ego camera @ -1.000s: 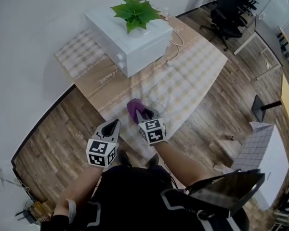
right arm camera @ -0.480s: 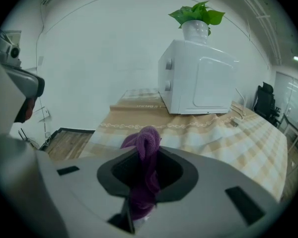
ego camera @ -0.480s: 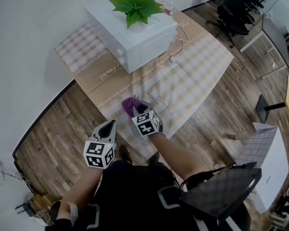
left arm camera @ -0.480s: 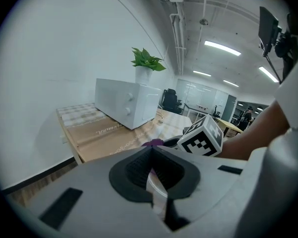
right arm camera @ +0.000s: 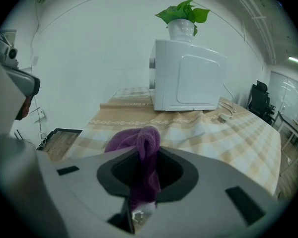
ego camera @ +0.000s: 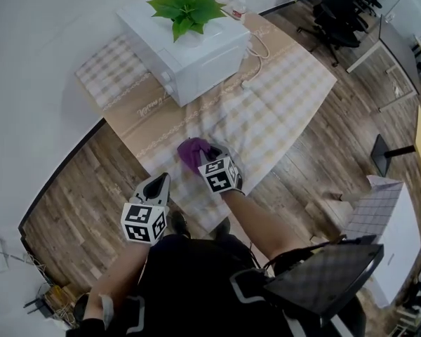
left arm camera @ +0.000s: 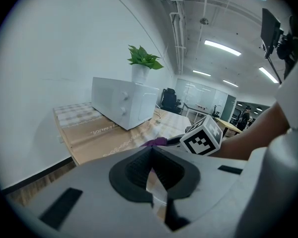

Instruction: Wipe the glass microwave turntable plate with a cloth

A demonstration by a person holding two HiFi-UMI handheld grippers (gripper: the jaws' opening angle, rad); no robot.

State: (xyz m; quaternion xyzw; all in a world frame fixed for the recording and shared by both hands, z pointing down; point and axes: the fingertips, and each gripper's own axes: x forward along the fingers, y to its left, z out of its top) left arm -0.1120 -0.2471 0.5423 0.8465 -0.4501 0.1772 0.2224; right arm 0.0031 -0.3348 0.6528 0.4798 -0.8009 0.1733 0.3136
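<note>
My right gripper [ego camera: 205,157] is shut on a purple cloth [ego camera: 190,152] and holds it low over the checked tablecloth [ego camera: 281,111] near the table's front edge. In the right gripper view the purple cloth [right arm camera: 131,139] bulges up from between the jaws of the right gripper [right arm camera: 145,180]. My left gripper [ego camera: 161,182] is shut with nothing in it, just to the left of and nearer me than the right one, off the table's corner. In its own view the left gripper [left arm camera: 151,170] points at the right gripper's marker cube [left arm camera: 203,137]. I cannot make out the glass plate.
A white microwave [ego camera: 189,55] with a potted plant [ego camera: 182,5] on top stands at the back of the table, its cable [ego camera: 256,65] trailing on the cloth. Wooden floor surrounds the table. Office chairs [ego camera: 337,9] stand far right. A wall is on the left.
The right gripper with the purple cloth has shifted slightly away from me over the tablecloth. The left gripper has hardly moved.
</note>
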